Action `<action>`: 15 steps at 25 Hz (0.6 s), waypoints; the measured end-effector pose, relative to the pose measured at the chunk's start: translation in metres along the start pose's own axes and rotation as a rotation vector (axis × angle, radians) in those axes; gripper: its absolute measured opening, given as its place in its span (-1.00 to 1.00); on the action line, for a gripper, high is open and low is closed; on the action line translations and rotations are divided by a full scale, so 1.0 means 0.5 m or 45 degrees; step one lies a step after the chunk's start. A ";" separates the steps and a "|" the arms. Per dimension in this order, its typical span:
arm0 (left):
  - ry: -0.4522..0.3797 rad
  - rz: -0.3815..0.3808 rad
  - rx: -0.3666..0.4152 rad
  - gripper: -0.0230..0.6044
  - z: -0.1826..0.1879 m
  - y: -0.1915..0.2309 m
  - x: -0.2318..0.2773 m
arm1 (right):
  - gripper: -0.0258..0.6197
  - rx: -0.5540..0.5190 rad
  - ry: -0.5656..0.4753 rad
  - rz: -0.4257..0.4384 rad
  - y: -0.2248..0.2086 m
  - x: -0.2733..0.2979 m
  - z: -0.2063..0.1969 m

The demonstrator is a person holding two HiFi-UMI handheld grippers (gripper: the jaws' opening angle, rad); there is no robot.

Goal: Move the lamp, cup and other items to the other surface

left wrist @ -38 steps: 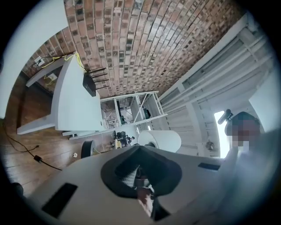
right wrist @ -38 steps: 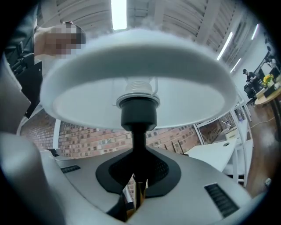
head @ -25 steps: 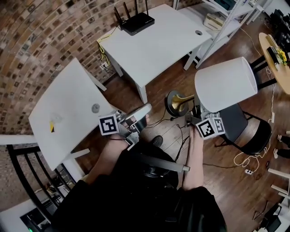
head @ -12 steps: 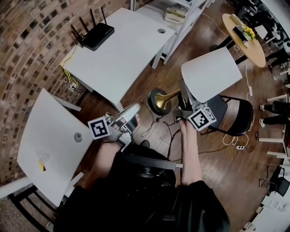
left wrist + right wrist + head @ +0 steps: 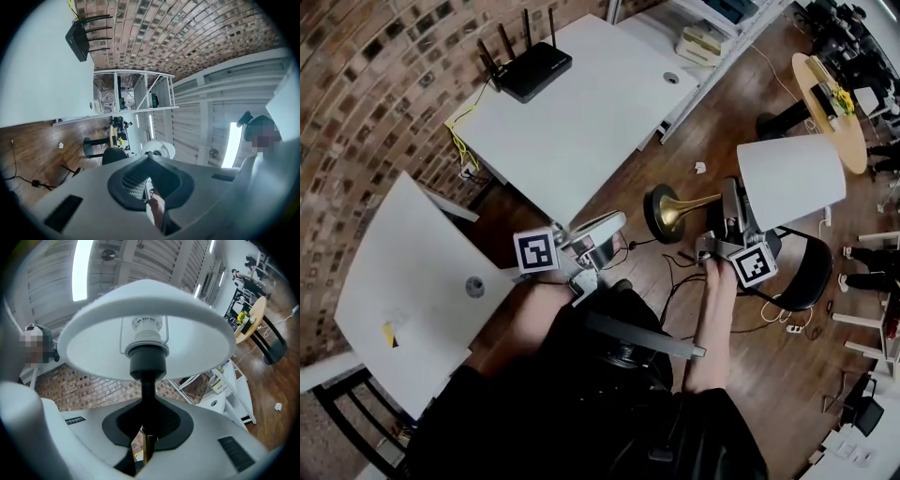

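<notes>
My right gripper (image 5: 728, 214) is shut on the brass stem (image 5: 146, 439) of the lamp, which hangs tilted over the wooden floor. Its white shade (image 5: 790, 183) points right and its dark round base (image 5: 664, 214) points left. In the right gripper view the shade (image 5: 150, 333) fills the space ahead of the jaws. My left gripper (image 5: 579, 259) is shut on the rim of a shiny metal cup (image 5: 598, 240). In the left gripper view only a thin metal edge (image 5: 148, 186) of it shows between the closed pads.
A white table (image 5: 581, 112) with a black router (image 5: 534, 70) stands ahead. A second white table (image 5: 412, 272) lies at the left with a small yellow item (image 5: 389, 333). A black chair (image 5: 802, 277), loose cables, a shelf unit (image 5: 712, 37) and a round wooden table (image 5: 830, 94) are at the right.
Both grippers have travelled over the floor, still gripping the cup and the lamp. The lamp's shade has swung to the right in the picture, and the router table sits more centrally ahead.
</notes>
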State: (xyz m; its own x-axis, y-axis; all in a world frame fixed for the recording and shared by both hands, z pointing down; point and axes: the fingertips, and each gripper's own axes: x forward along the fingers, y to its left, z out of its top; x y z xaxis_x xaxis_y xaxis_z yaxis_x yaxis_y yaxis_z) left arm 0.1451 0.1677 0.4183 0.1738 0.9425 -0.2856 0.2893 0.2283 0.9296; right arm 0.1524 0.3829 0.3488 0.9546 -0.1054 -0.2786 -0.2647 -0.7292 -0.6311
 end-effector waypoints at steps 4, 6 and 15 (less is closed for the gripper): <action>-0.029 0.031 0.010 -0.92 0.017 0.028 0.030 | -0.71 0.015 -0.001 -0.003 -0.057 0.012 0.022; -0.044 0.051 0.019 -0.92 0.020 0.043 0.059 | -0.71 0.039 0.003 0.003 -0.096 0.020 0.035; -0.123 0.177 0.064 -0.92 0.001 0.112 0.287 | -0.71 0.096 0.083 0.099 -0.289 0.081 0.148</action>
State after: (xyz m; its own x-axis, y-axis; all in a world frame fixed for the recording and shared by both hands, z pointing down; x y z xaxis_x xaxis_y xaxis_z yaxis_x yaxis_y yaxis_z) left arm 0.1867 0.3158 0.4290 0.3043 0.9357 -0.1782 0.3025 0.0825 0.9496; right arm 0.2192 0.5340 0.3752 0.9370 -0.2049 -0.2829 -0.3454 -0.6642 -0.6630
